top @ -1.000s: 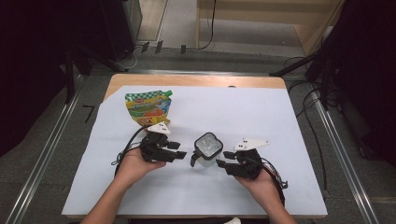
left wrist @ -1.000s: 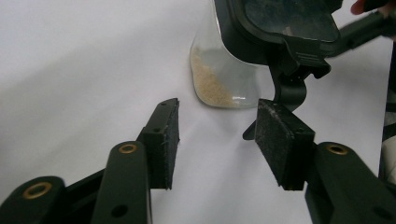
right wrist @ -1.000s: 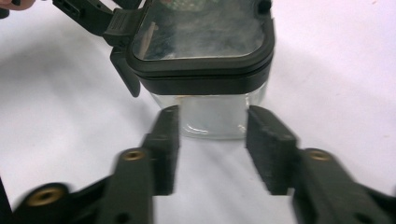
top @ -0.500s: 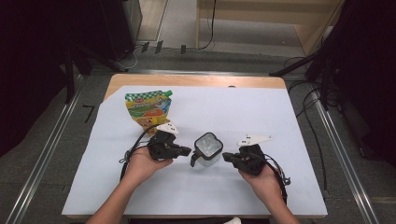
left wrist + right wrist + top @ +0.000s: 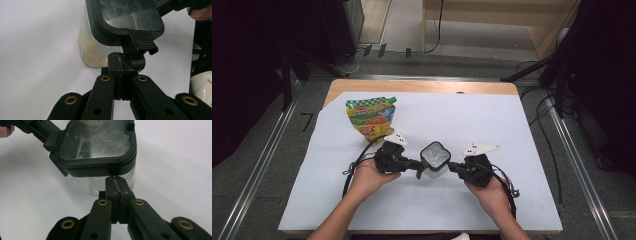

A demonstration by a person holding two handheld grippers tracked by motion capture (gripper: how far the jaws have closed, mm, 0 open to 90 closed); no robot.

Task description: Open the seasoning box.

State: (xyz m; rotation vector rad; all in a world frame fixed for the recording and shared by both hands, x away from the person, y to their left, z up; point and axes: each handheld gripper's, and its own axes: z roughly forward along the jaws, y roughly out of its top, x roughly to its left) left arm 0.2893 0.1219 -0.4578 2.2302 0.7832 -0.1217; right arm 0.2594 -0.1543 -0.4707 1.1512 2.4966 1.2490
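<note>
Clear square container (image 5: 434,159) with glossy black lid, left tool (image 5: 121,63) and right tool (image 5: 117,185) pressed together, empty

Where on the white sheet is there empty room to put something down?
The white sheet is bare across its far right half, beyond the right gripper, and along the near edge between the two forearms. It is crowded in the middle, where both grippers flank the clear container, and far left by the snack pouch.

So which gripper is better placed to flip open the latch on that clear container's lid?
Probably the left gripper: its shut jaws sit right under the latch tab of the container. The right gripper, also shut, meets the plain lid rim opposite, suited to bracing.
</note>
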